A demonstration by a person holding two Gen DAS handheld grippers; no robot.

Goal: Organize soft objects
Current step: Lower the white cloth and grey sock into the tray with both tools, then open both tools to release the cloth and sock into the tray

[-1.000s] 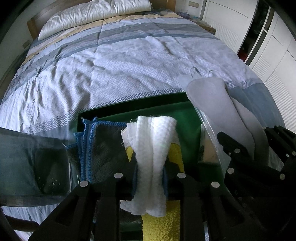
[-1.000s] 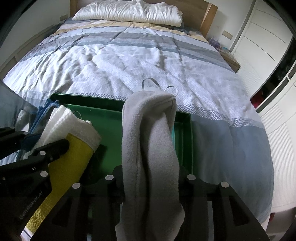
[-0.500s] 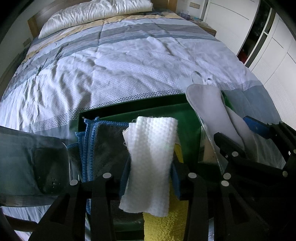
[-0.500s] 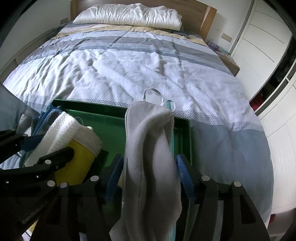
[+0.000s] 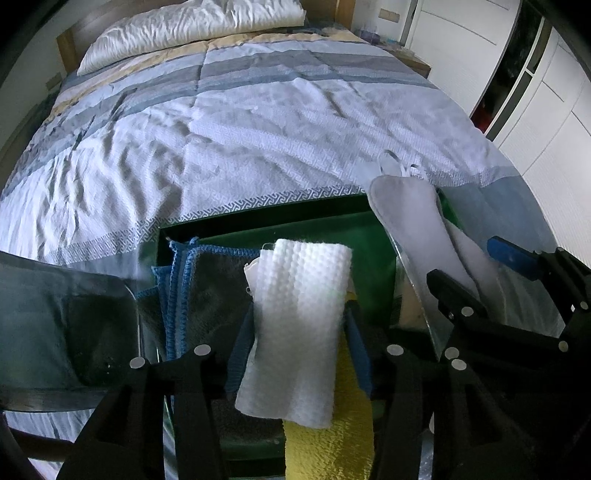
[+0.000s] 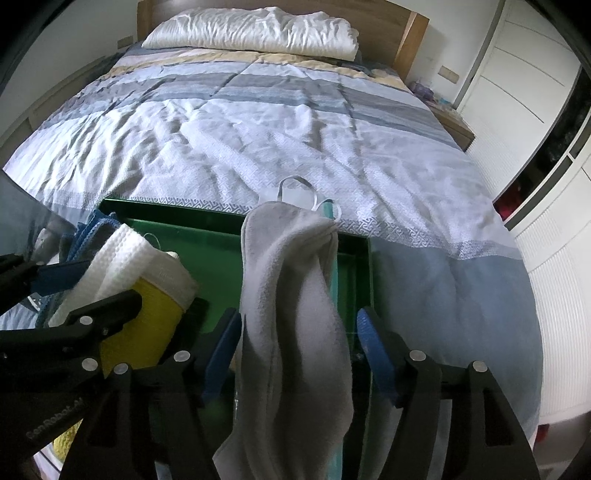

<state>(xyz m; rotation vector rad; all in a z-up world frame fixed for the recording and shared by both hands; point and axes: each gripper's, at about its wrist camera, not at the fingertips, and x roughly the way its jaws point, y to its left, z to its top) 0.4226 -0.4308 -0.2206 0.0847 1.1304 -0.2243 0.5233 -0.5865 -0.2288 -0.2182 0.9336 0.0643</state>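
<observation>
- L gripper (image 5: 301, 345): fingers opening, white waffle cloth (image 5: 299, 317) loose btwn them, over green tray (image 5: 369, 254).
- R gripper (image 6: 299, 354): fingers opening wide, grey towel (image 6: 291, 295) btwn, pads clear.

Soft cloths in white, grey, yellow and blue over a green tray on a striped bed.

The waffle cloth (image 5: 299, 325) is white with a dimpled weave; the towel (image 5: 325, 450) under it is yellow; the grey cloth (image 5: 207, 291) has a blue stitched edge. The sock (image 6: 295, 295) is pale grey. The tray (image 5: 288, 218) is dark green. The quilt (image 5: 258, 122) shows white, grey-blue and cream bands with a key-pattern border. The pillow (image 6: 251, 29) is white. Each hand-held gripper is black with blue pads (image 6: 373, 354).
</observation>
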